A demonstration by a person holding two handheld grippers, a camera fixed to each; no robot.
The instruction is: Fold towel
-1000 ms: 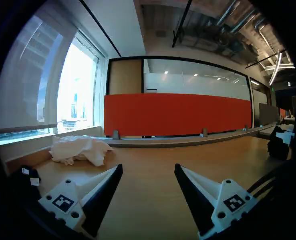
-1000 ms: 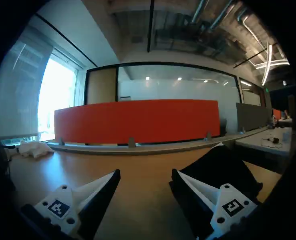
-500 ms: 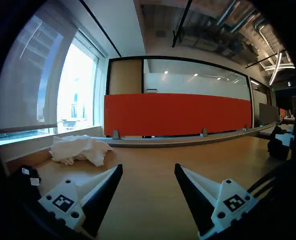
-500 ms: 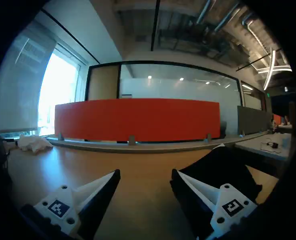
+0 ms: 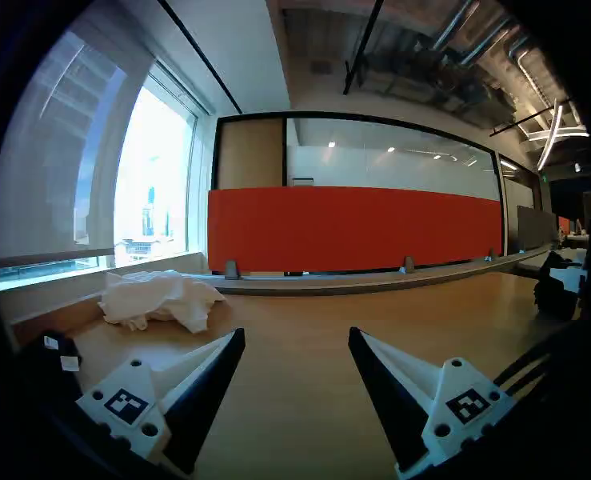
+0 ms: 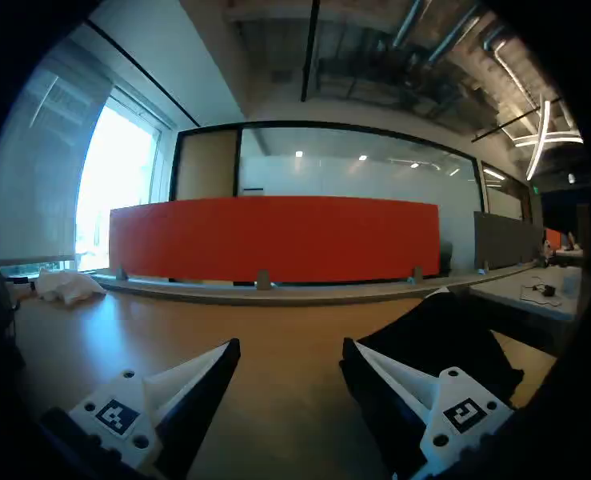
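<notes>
**Both hand-held grippers open over the counter, towel lying off to the left**

The wooden counter point(image 5: 311, 312) stretches wide ahead of me and runs back to a long red partition point(image 5: 351, 228) standing along its far edge. To the left of that, a tall bright window point(image 5: 151, 192) lets in daylight. In the right gripper view a dark, tent-shaped black object point(image 6: 455, 332) sits on the counter just behind my right finger; I cannot tell what it is.

The towel point(image 5: 159, 298) is white and crumpled in a loose heap, unfolded, at the far left of the counter near the window ledge. In the right gripper view it point(image 6: 67, 286) lies well away to the left.

My left hand-held gripper point(image 5: 295, 332) has its fingers spread apart with only bare counter between them. My right hand-held gripper point(image 6: 289, 342) is likewise spread apart, clamped on nothing. Neither touches the towel.
</notes>
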